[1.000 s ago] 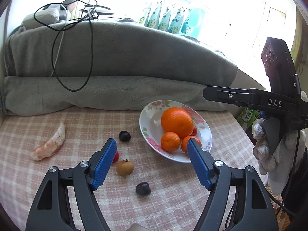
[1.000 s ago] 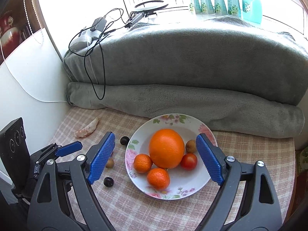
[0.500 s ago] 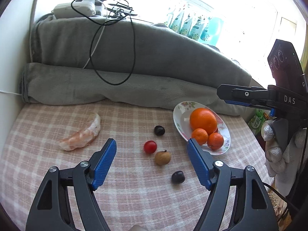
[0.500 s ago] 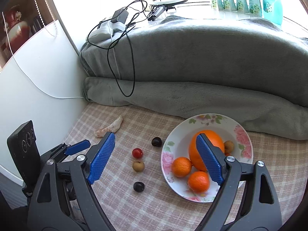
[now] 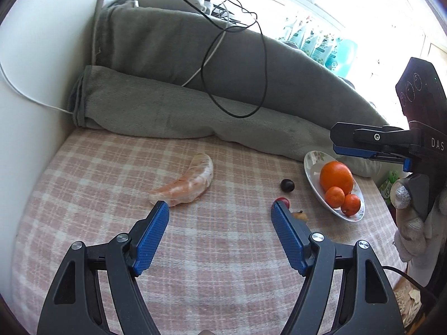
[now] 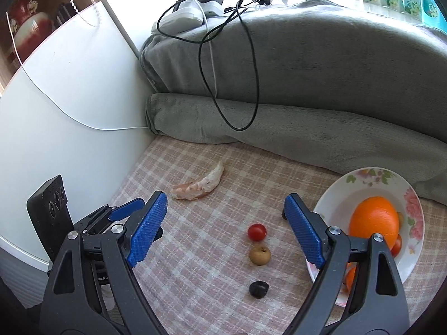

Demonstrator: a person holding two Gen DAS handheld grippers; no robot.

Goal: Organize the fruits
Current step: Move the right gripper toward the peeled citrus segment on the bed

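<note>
Left gripper [image 5: 219, 215] hovers over the checked cloth [image 5: 97, 195], jaws wide apart and empty, and the peeled citrus segment [image 5: 185, 185] lies just ahead of its left fingertip. Right gripper [image 6: 225, 208] is spread wide too, nothing held: cherry tomato [image 6: 257, 232], brown longan [image 6: 259, 255] and a dark fruit [image 6: 259, 289] sit between its fingers, closer in than the fingertips. Off its right finger, the floral plate [image 6: 371, 174] carries the big orange [image 6: 374, 224].
</note>
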